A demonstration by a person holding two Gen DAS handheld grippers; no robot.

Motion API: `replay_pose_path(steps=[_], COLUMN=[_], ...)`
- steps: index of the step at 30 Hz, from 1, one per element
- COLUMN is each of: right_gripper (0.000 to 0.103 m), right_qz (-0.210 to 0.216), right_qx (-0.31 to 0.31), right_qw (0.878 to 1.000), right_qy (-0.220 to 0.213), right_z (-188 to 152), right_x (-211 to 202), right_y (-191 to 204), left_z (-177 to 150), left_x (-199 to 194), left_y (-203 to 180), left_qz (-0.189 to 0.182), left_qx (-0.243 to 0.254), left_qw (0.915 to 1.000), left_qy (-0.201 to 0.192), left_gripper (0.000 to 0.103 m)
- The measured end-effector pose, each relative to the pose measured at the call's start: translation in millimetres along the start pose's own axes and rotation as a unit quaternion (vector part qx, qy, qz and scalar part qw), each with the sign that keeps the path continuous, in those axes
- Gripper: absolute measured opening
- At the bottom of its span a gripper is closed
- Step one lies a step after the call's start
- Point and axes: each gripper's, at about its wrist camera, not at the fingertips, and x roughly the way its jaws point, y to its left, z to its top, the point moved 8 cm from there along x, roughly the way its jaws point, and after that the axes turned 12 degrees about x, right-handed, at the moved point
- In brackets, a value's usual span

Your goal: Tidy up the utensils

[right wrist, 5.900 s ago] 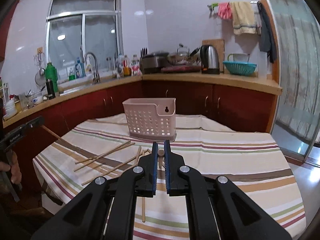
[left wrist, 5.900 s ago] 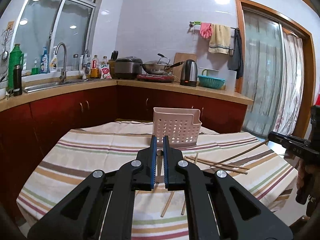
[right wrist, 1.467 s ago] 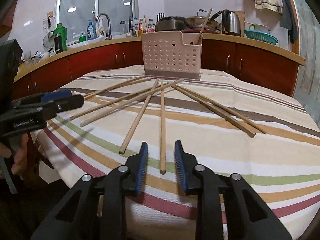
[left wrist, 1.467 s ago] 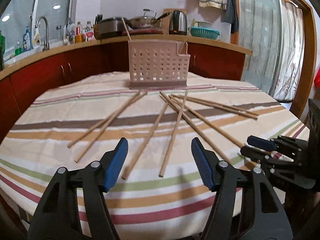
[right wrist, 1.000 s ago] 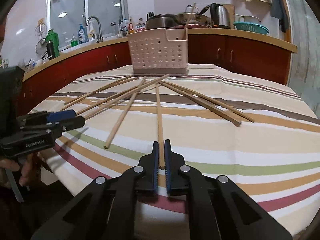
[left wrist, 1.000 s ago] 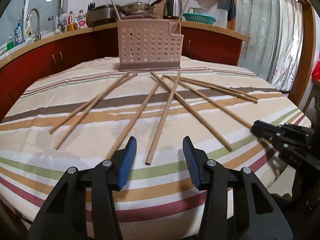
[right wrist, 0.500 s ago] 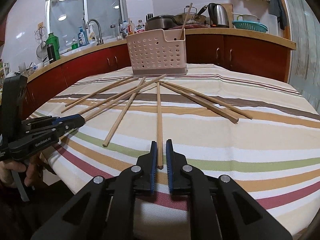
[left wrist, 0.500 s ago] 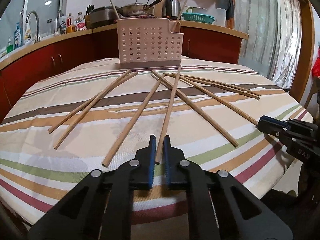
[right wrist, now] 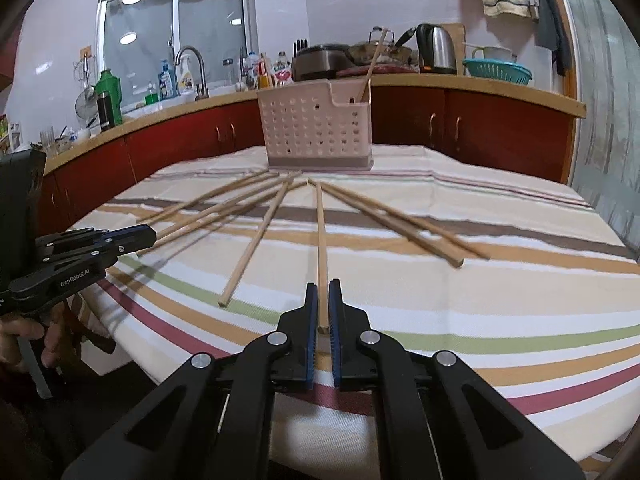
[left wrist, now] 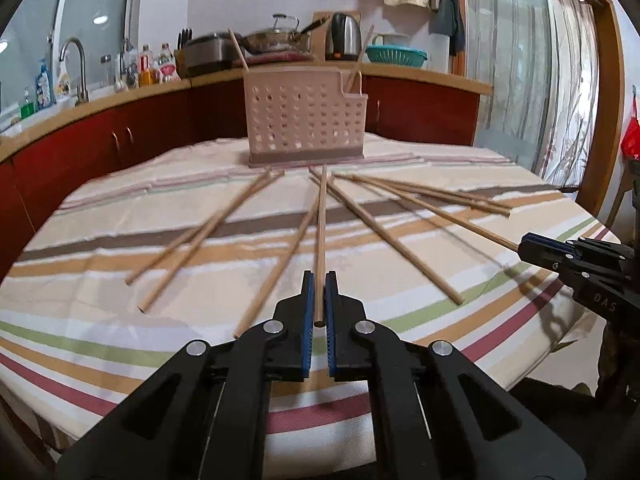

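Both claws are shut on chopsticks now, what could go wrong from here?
1. Each claw, left claw and right claw, pinches only the near tip of its chopstick, so it may pivot or slip when lifted.
2. A swinging far end could scatter loose chopsticks or hit the holder.

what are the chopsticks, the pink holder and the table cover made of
Chopsticks: probably bare wood or bamboo; matte tan, no gloss. Holder: likely moulded plastic; smooth pale pink walls with even rows of holes. Table cover: woven cloth; visible weave, creases and printed or woven stripes.
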Motion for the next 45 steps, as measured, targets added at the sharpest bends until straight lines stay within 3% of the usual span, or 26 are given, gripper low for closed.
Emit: replay_pose_path(steps=[9, 10, 12, 16, 24, 25, 28, 34, 36, 41, 45], right_gripper=[0.006, 0.006, 0.006, 0.006, 0.006, 0.006, 0.006, 0.006, 0.006, 0.006, 0.006], right_qz=[0.011, 0.012, 0.015, 0.017, 0.008, 0.008, 0.005, 0.007, 0.009, 0.013, 0.015], right_qx=[0.002, 0.002, 0.001, 0.000, -0.003, -0.001, 0.001, 0.003, 0.007, 0.010, 0.011], right_qw=[0.998, 0.998, 0.997, 0.996, 0.997, 0.998, 0.998, 0.999, 0.999, 0.998, 0.998], right_qy=[-0.060, -0.066, -0.081, -0.093, -0.071, -0.068, -0.060, -0.052, -0.050, -0.053, -0.057], right_z=[44.7, 49.5, 62.1, 75.6, 51.3, 48.7, 38.0, 26.9, 25.2, 25.6, 26.5], right_x=[-36.8, -40.3, -50.2, -56.6, -39.2, -38.1, -33.4, -30.9, -30.7, -31.8, -33.9], right_y=[12.6, 12.8, 15.4, 16.9, 8.8, 7.5, 3.4, 2.7, 2.2, 0.6, 1.4], left_z=[44.1, 50.5, 61.6, 74.2, 35.4, 29.6, 11.1, -25.6, -31.5, -34.7, -35.7], left_x=[-44.9, -50.6, -61.2, -65.9, -37.2, -33.7, -22.0, 2.3, 2.6, -3.6, -6.8], left_y=[20.2, 22.6, 26.9, 32.3, 16.3, 12.7, -4.6, -26.8, -26.8, -29.9, -28.0], left_qz=[0.027, 0.029, 0.031, 0.036, 0.002, -0.002, -0.017, -0.036, -0.031, -0.035, -0.035], left_qx=[-0.011, -0.013, -0.016, -0.015, -0.005, -0.004, 0.013, 0.032, 0.028, 0.028, 0.019], left_qw=[0.9971, 0.9964, 0.9949, 0.9935, 0.9992, 0.9994, 0.9997, 0.9977, 0.9982, 0.9983, 0.9985], left_qy=[-0.070, -0.079, -0.094, -0.107, -0.040, -0.033, -0.008, 0.048, 0.044, 0.038, 0.039], left_gripper=[0.006, 0.001, 0.001, 0.001, 0.004, 0.008, 0.041, 0.042, 0.043, 0.009, 0.007])
